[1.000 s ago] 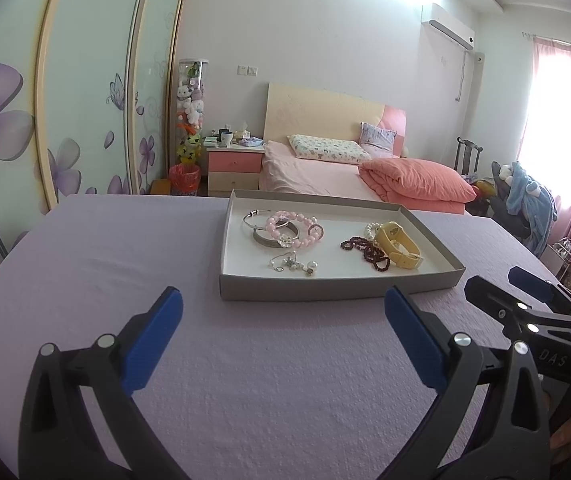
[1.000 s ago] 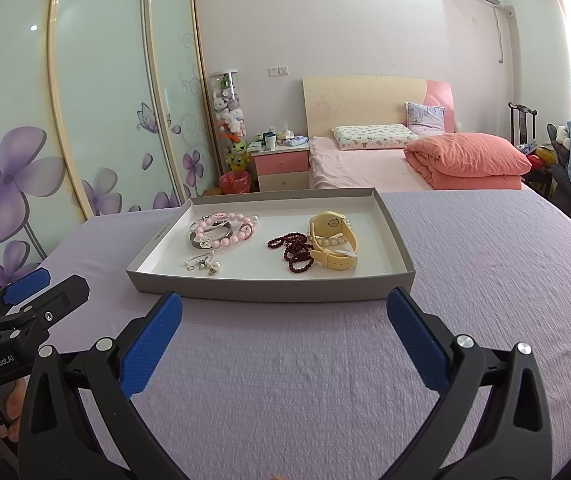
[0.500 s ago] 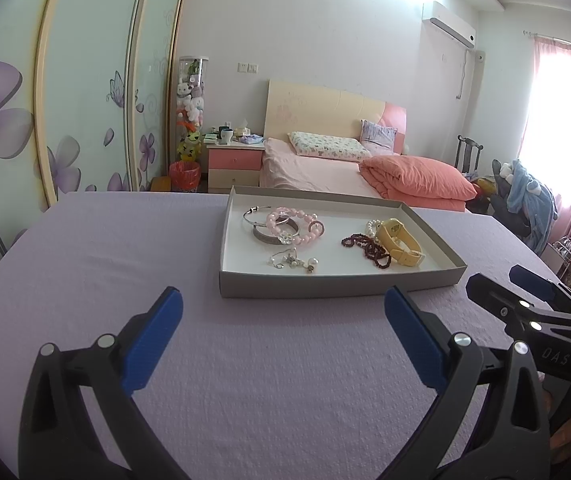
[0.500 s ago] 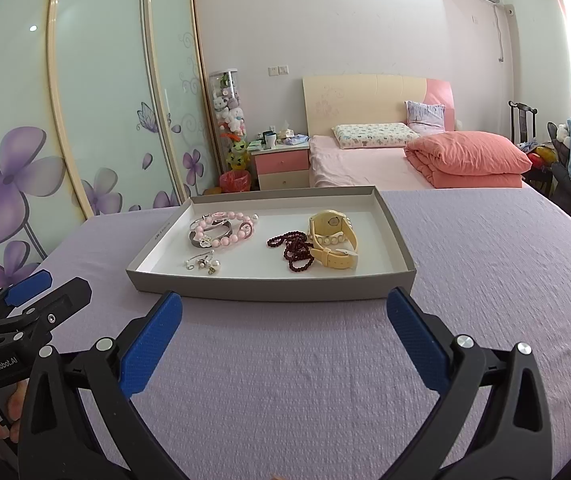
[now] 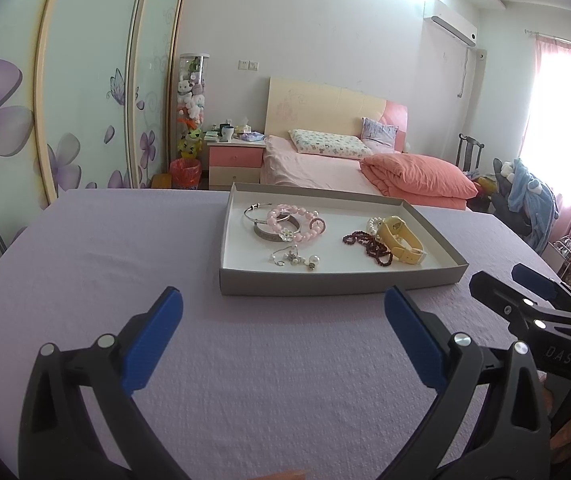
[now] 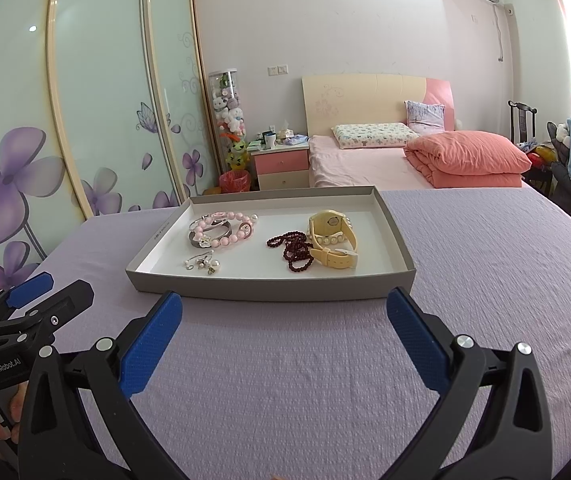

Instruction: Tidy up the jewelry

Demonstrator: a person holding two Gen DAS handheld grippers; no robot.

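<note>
A shallow grey tray (image 5: 341, 284) (image 6: 269, 292) sits on the purple tablecloth. It holds a pink bead bracelet (image 5: 297, 224) (image 6: 225, 230) over silver bangles (image 5: 261, 232), a small silver pearl piece (image 5: 293, 259) (image 6: 202, 263), a dark red bead string (image 5: 367, 245) (image 6: 293, 249) and a yellow watch (image 5: 399, 240) (image 6: 331, 240) with a pearl bracelet. My left gripper (image 5: 283, 344) is open and empty in front of the tray. My right gripper (image 6: 283, 344) is open and empty too, also short of the tray. Each shows at the side of the other's view (image 5: 525, 300) (image 6: 33, 304).
The purple-covered table (image 5: 105, 248) (image 6: 485, 248) spreads around the tray. Behind it stand a pink bed (image 5: 365, 168), a pink nightstand (image 5: 235, 160), a flowered wardrobe (image 6: 65, 140) on the left and a chair with clothes (image 5: 525, 196) on the right.
The tray sits slightly lower and nearer in the left wrist view; both grippers have barely shifted and stay open.
</note>
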